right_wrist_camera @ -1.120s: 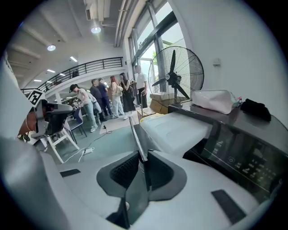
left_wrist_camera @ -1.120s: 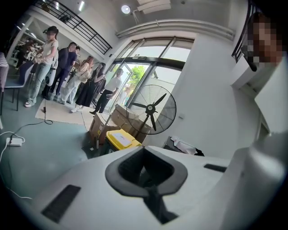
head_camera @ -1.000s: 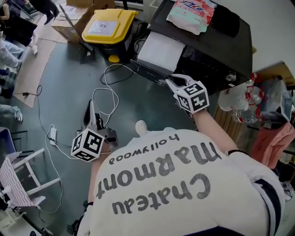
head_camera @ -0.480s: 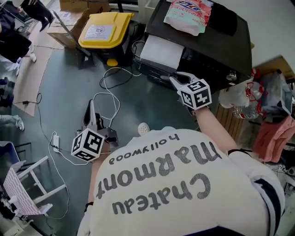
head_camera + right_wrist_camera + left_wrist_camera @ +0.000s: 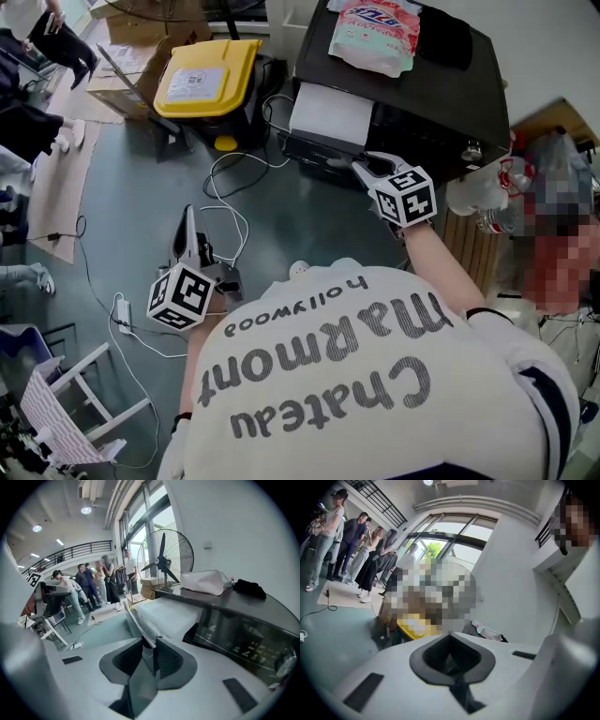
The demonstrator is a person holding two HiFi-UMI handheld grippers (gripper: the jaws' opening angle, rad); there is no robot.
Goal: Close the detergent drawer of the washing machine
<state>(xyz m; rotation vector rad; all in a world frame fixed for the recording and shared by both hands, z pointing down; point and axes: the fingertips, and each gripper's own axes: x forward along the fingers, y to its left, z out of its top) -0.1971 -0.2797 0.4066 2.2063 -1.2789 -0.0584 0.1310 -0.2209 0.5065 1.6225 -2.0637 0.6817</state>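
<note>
Detergent drawer: the detergent drawer (image 5: 333,114) is pulled out of the washing machine (image 5: 422,89), its white tray open to the ceiling.
Drawer axis: the long axis runs out from the machine's front, roughly level. In the head view it points toward the lower left, with the dark front panel (image 5: 314,150) at the outer end.
Right arm: the bare forearm reaches forward from the shoulder to the drawer's outer end. The right gripper (image 5: 367,167) tilts downward onto the front panel, and its marker cube (image 5: 405,195) faces up.
Right fingers: they have just been opening. They stand apart with the thin edge of the front panel (image 5: 140,620) between them. A gap shows on one side, so they are released rather than clamped.
Drawer against the fingers: the panel edge runs lengthwise through the right gripper (image 5: 149,653), nearer one pad (image 5: 168,660) than the other. The tray (image 5: 164,613) lies just beyond.
Left arm: the left gripper (image 5: 188,220) is held low over the floor (image 5: 131,187), pointing about level and away from the person, well apart from the machine.
Left fingers: clenched together with nothing between them (image 5: 452,656).
Machine top: a detergent pouch (image 5: 373,33) lies beside a black cloth (image 5: 445,37).
Surroundings: a yellow-lidded bin (image 5: 199,73) stands left of the machine, and a white cable (image 5: 225,202) lies on the floor.
</note>
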